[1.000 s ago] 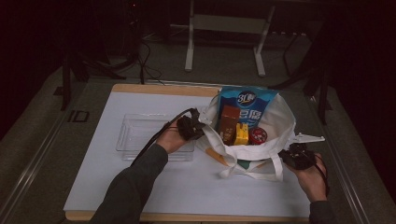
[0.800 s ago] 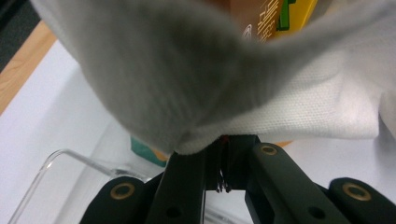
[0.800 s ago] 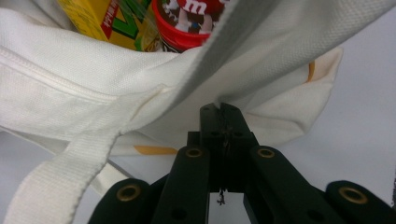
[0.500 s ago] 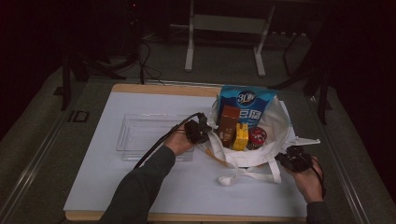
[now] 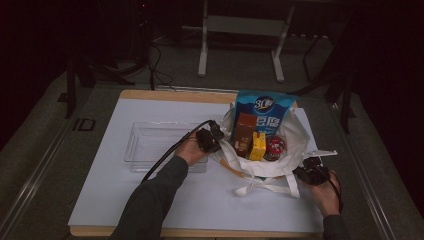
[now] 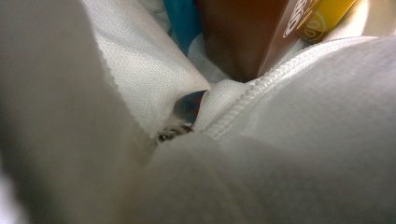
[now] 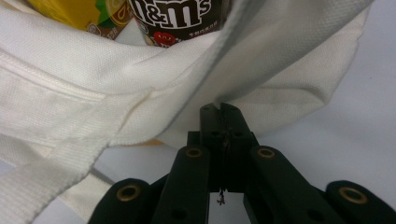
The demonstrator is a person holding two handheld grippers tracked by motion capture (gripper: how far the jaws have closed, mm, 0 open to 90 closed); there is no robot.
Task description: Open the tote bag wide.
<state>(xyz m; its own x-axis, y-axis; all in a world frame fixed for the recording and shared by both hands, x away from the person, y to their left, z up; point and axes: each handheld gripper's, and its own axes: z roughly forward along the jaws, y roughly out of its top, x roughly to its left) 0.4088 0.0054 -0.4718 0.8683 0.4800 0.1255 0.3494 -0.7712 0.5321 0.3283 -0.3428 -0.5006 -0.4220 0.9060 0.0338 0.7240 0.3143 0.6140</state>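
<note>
A white tote bag [image 5: 295, 145] stands open on the white mat [image 5: 165, 200]. Inside it are a blue snack pack [image 5: 264, 107], a brown box [image 5: 244, 131], a yellow carton [image 5: 258, 146] and an M&M's tub [image 5: 275, 146]. My left gripper [image 5: 218, 140] is shut on the bag's left rim. In the left gripper view the bag's cloth [image 6: 289, 140] drapes over the jaws, with the brown box [image 6: 243, 37] beyond. My right gripper [image 5: 306, 170] is shut on the right rim. The right gripper view shows its jaws [image 7: 223, 109] pinching the cloth edge [image 7: 261, 79] below the M&M's tub [image 7: 170, 18].
A clear plastic tray [image 5: 150, 145] lies on the mat just left of my left hand. The bag's strap [image 5: 270, 186] trails on the mat in front of the bag. The mat rests on a wooden board [image 5: 165, 94] with dark table rails either side.
Both hands have sunk a little with the bag's rim, and the bag has settled lower on the mat. Its strap now lies flat in front.
</note>
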